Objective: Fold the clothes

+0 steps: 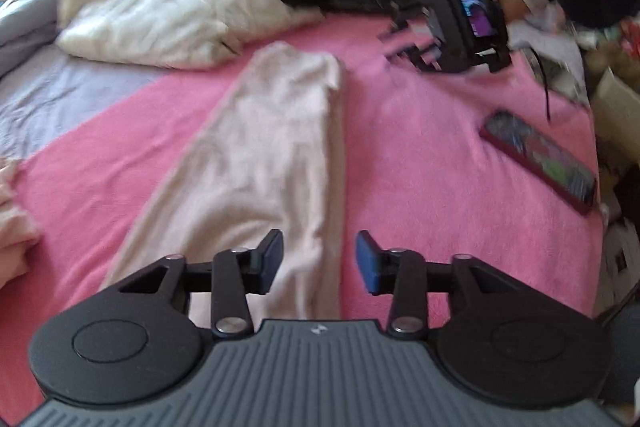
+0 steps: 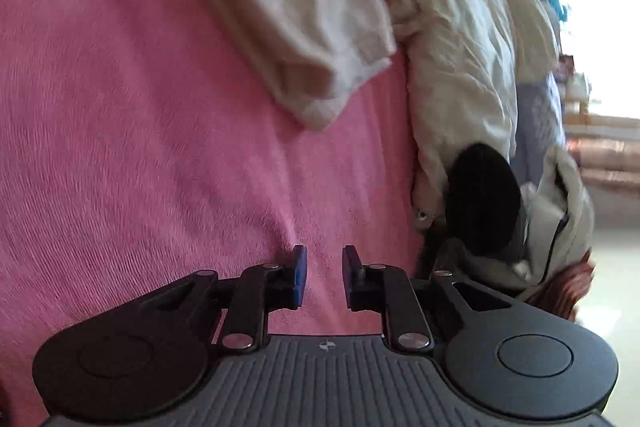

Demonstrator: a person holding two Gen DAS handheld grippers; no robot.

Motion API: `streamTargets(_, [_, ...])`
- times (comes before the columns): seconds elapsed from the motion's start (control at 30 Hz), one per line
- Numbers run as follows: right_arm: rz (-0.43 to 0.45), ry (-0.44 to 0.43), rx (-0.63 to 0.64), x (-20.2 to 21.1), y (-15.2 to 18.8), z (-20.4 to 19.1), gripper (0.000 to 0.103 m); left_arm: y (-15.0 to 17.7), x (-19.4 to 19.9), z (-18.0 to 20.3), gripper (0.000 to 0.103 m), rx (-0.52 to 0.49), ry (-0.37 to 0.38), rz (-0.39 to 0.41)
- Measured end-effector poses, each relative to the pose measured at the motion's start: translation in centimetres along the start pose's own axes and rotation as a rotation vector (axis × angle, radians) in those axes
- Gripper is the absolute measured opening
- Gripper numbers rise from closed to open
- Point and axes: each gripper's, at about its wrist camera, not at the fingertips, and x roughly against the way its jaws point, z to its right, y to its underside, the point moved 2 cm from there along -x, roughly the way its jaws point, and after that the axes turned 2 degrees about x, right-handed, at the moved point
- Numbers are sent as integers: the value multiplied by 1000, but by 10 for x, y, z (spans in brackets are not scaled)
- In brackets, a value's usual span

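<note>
A pale cream garment [image 1: 264, 155], folded into a long strip, lies on the pink blanket [image 1: 420, 147]. My left gripper [image 1: 320, 261] hovers over the strip's near end, open, with nothing pinched between its blue pads. In the left wrist view my right gripper [image 1: 404, 43] is blurred at the far right, held by a hand, beyond the garment's far end. In the right wrist view the right gripper [image 2: 324, 277] is over bare pink blanket [image 2: 140, 107]. Its jaws stand narrowly apart with nothing between them. The garment's end [image 2: 304, 11] lies ahead of it.
A crumpled white pile of clothes [image 1: 160, 23] [image 2: 460, 47] lies beside the garment's far end, with a black item [image 2: 480, 199] against it. A phone in a dark red case [image 1: 540, 163] rests on the blanket at right. Another pink garment [image 1: 12, 219] shows at the left edge.
</note>
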Motion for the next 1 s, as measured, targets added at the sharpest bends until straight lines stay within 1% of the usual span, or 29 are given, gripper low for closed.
streamTargets(0.03, [39,-47,-99,11,-14,10,20,1,8,-9,58,53,-35,17])
streamTargets(0.07, [88,-105,-196,24,-30,18,20,5,14,-19,58,108,-81,18])
streamTargets(0.13, [213,-264,-341,49,-70,27,31,16,16,-34,58,195,-151,-30])
streamTargets(0.17, [281,-351,-362,61,-95,23,34,25,15,-39,58,232,-176,-69])
streamTargets(0.2, [353,-440,-363,72,-123,17,38,35,14,-41,58,265,-197,-107])
streamTargets(0.23, [425,-530,-363,83,-151,12,40,46,15,-42,58,293,-202,-144])
streamTargets(0.27, [484,-596,-336,92,-172,2,41,56,17,-38,58,301,-198,-167])
streamTargets(0.3, [533,-637,-272,101,-188,-11,43,64,21,-31,58,285,-201,-170])
streamTargets(0.33, [556,-645,-193,104,-197,-24,44,71,27,-22,59,251,-206,-167])
streamTargets(0.4, [561,-620,-48,100,-199,-48,44,83,36,-7,62,219,-184,-189])
streamTargets(0.43, [565,-604,-30,94,-189,-49,47,89,40,0,64,218,-172,-198])
streamTargets(0.47, [562,-608,-59,87,-176,-42,50,94,45,5,64,225,-164,-197])
streamTargets(0.53, [446,-628,-185,55,-156,-16,71,101,56,11,64,251,-146,-192])
streamTargets(0.57, [385,-637,-242,43,-145,-3,76,104,60,12,65,280,-126,-197])
streamTargets(0.6, [308,-634,-276,29,-135,9,79,107,65,11,67,312,-108,-205])
streamTargets(0.63, [239,-619,-289,18,-126,17,85,109,70,11,67,340,-99,-206])
streamTargets(0.67, [180,-615,-310,10,-118,25,86,111,76,11,67,366,-92,-204])
streamTargets(0.7, [121,-633,-346,5,-114,33,86,113,83,10,67,390,-83,-200])
streamTargets(0.73, [72,-633,-381,5,-115,38,86,116,90,7,67,423,-77,-197])
streamTargets(0.77, [29,-617,-412,8,-120,42,85,119,98,3,67,476,-74,-198])
streamTargets(0.8, [14,-605,-421,15,-129,42,82,124,106,-3,67,540,-72,-203])
streamTargets(0.83, [17,-595,-418,26,-141,40,75,129,116,-8,67,612,-78,-199])
streamTargets(0.87, [45,-603,-412,40,-153,38,73,135,128,-15,67,690,-93,-183])
streamTargets(0.9, [88,-622,-405,58,-165,34,73,141,140,-23,67,760,-116,-161])
streamTargets(0.93, [134,-657,-398,75,-179,29,72,147,154,-31,66,824,-153,-136])
streamTargets(0.97, [191,-716,-388,96,-191,23,71,153,168,-39,66,874,-213,-116])
streamTargets(1.0, [247,-781,-367,117,-207,13,70,159,181,-46,66,906,-288,-102])
